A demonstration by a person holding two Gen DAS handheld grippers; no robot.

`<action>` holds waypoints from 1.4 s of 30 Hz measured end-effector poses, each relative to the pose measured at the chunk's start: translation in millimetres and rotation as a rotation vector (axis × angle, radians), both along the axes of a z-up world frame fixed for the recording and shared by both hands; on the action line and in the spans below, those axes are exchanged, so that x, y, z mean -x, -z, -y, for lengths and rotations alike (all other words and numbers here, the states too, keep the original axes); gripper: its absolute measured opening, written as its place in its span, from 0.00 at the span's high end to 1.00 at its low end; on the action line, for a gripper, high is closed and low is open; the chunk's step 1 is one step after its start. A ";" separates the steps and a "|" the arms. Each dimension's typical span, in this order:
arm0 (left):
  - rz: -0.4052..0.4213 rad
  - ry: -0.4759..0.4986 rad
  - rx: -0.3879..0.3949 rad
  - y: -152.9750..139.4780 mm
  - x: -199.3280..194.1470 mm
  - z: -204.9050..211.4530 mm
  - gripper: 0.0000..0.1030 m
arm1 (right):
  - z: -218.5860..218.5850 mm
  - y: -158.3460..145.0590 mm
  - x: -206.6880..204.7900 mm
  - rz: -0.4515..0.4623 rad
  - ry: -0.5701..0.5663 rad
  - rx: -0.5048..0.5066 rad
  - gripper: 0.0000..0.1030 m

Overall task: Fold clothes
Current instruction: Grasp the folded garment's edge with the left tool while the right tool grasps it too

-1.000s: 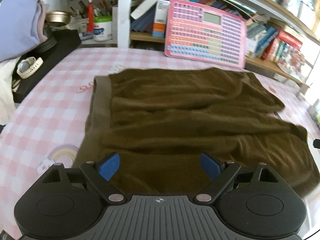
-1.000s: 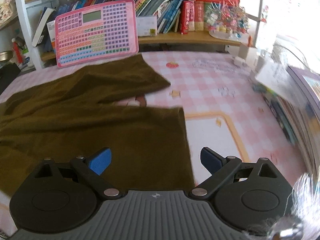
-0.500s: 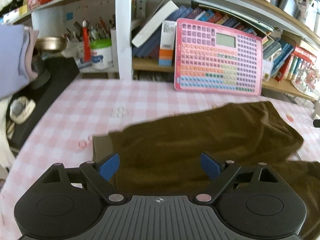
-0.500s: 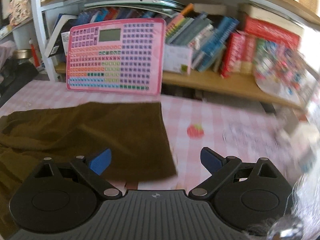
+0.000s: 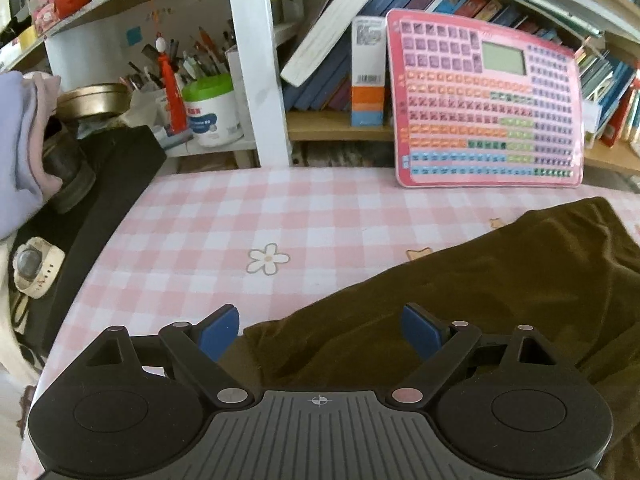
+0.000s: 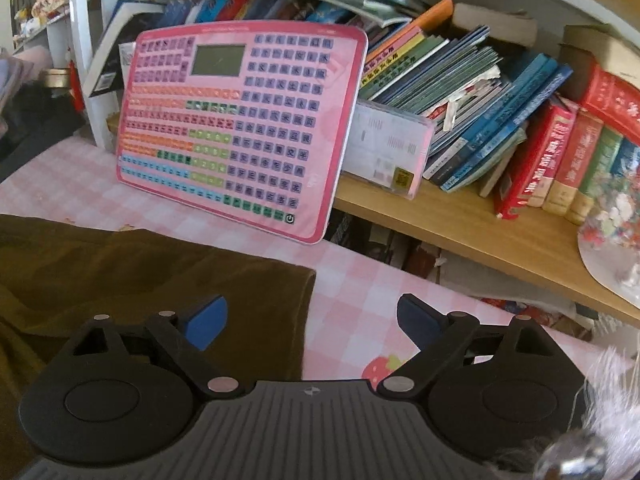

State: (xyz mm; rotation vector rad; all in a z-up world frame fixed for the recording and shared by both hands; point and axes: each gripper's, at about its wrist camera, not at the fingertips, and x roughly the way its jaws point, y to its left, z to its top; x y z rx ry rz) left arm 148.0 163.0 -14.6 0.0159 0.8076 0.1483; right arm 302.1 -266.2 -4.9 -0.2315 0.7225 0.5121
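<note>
The brown garment lies flat on the pink-checked bench. The left hand-held gripper is spread wide over its far corner, empty; the right hand-held gripper, just narrowing, straddles the opposite far corner, empty, positioned for pinching both corners

Right gripper hangs above the far corner of the brown garment, jaws wide and just narrowing; the cloth's edge lies under the gap, not pinched. The garment lies flat on the pink checked tablecloth. A pink keyboard toy leans against the bookshelf behind.
</note>
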 end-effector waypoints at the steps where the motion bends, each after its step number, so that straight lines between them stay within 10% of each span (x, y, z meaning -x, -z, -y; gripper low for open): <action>1: -0.005 0.000 -0.004 2.8 -2.5 -0.8 0.12 | -0.7 2.8 -4.8 -0.003 0.000 0.001 0.15; 27: -0.184 0.097 -0.007 35.3 -50.7 -20.2 0.15 | -30.2 49.9 -66.9 -0.133 -0.086 0.000 0.66; 29: -0.189 0.117 0.042 34.2 -50.2 -23.7 0.28 | -29.4 48.5 -67.2 -0.142 -0.080 -0.004 0.78; 33: -0.179 0.162 0.122 27.2 -50.4 -22.4 0.96 | -27.5 43.3 -63.8 -0.144 -0.055 -0.022 0.94; 42: 0.086 0.111 0.088 -24.4 -22.3 -14.0 0.97 | -15.7 -16.3 -14.9 0.091 0.075 -0.129 0.94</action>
